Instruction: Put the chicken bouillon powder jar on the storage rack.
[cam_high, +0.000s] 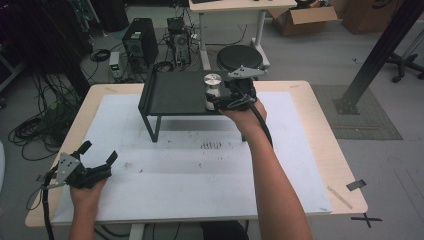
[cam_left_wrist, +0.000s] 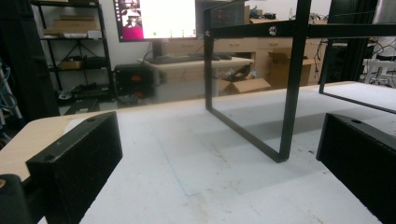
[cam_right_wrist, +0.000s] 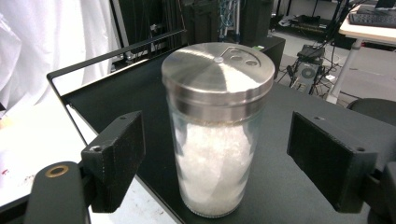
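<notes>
A glass shaker (cam_right_wrist: 217, 135) with a steel lid and white grains stands upright on the black raised shelf (cam_high: 172, 95), near its front right corner (cam_high: 212, 91). My right gripper (cam_right_wrist: 233, 163) is level with it, and the shaker stands between the two jaws with a clear gap on each side; nothing is pressed. In the high view that right gripper (cam_high: 220, 100) sits just right of the shaker. My left gripper (cam_high: 97, 152) rests at the table's near left, open and empty, its jaws pointing toward the shelf's leg (cam_left_wrist: 292, 93).
The shelf stands on thin black legs over a white mat (cam_high: 190, 165) on a wooden table. A small dark stain (cam_high: 211, 145) marks the mat in front of the shelf. Beyond the table are computers, cables, a stool and cardboard boxes.
</notes>
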